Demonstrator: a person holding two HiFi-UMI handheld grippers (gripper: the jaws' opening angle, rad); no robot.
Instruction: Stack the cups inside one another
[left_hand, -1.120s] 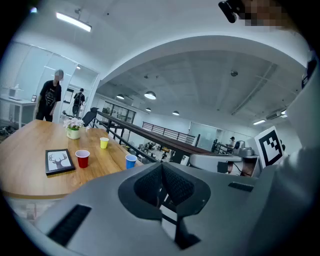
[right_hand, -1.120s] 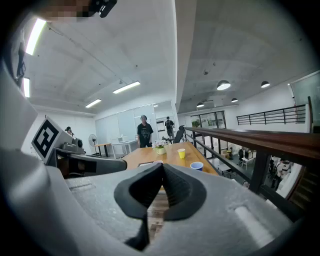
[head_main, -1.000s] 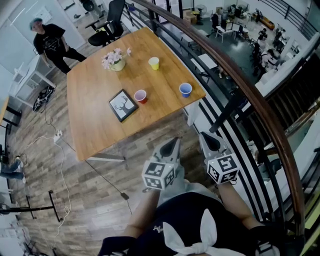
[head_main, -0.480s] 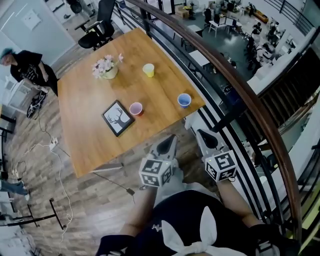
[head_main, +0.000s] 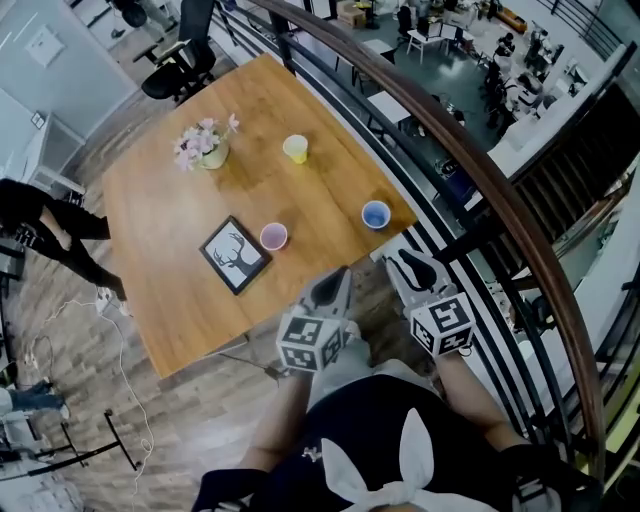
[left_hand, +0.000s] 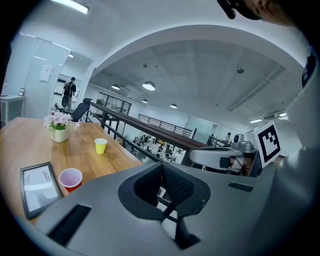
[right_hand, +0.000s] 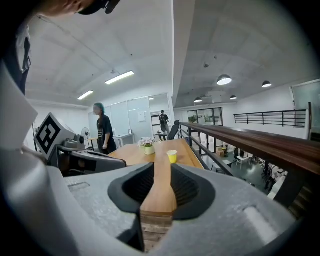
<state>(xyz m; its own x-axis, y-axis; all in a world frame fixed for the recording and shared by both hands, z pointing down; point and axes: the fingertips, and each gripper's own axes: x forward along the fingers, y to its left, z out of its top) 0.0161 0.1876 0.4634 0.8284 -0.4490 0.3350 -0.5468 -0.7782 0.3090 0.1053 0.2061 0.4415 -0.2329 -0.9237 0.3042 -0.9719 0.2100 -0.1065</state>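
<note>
Three cups stand apart on the wooden table (head_main: 170, 230): a yellow cup (head_main: 295, 148) at the far side, a red cup (head_main: 273, 236) in the middle and a blue cup (head_main: 376, 214) near the right corner. Both grippers hang short of the table's near edge, clear of every cup. My left gripper (head_main: 338, 277) is shut and empty; its own view shows the red cup (left_hand: 70, 178) and yellow cup (left_hand: 100, 145) ahead to the left. My right gripper (head_main: 405, 262) is opening with nothing between its jaws, and the yellow cup (right_hand: 171, 156) shows far beyond the gap.
A framed picture (head_main: 235, 254) lies left of the red cup. A flower pot (head_main: 203, 146) stands at the far side. A dark handrail with bars (head_main: 480, 170) runs close along the table's right edge. A person (head_main: 40, 215) walks at the far left, beside office chairs.
Both grippers have come closer to the table's near edge. The right jaws have parted from shut. The person at the left has walked on.
</note>
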